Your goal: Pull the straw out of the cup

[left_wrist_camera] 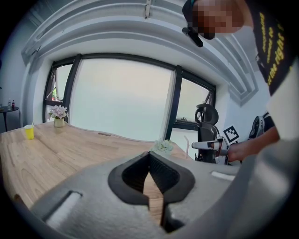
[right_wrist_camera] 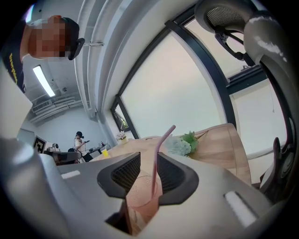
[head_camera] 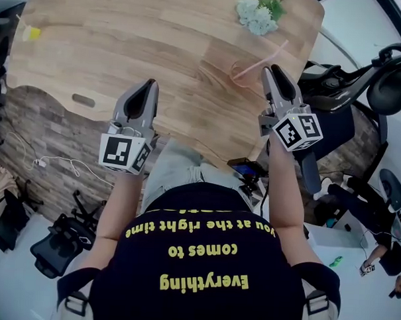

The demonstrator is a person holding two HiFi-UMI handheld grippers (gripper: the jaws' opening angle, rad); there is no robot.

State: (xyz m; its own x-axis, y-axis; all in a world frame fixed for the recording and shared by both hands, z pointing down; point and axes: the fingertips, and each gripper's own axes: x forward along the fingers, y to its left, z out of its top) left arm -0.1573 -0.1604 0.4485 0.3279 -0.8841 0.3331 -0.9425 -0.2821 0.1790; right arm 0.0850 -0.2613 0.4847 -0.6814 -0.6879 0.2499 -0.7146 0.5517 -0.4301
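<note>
A clear pink-tinted cup (head_camera: pixel 246 73) stands near the right front corner of the wooden table (head_camera: pixel 159 48), with a pink straw (head_camera: pixel 266 55) leaning out of it to the right. My right gripper (head_camera: pixel 273 70) sits just right of the cup, open. In the right gripper view the cup (right_wrist_camera: pixel 142 201) shows low in the gap between the jaws and the straw (right_wrist_camera: pixel 158 158) rises up the middle; the pads do not press on either. My left gripper (head_camera: pixel 149 86) hovers over the table's front edge, shut and empty, away from the cup.
A bunch of white flowers (head_camera: pixel 258 14) lies at the table's far right. A small yellow cup (head_camera: pixel 32 32) stands at the far left edge, and a vase of flowers (left_wrist_camera: pixel 58 116) near it. Office chairs (head_camera: pixel 363 83) crowd the floor to the right.
</note>
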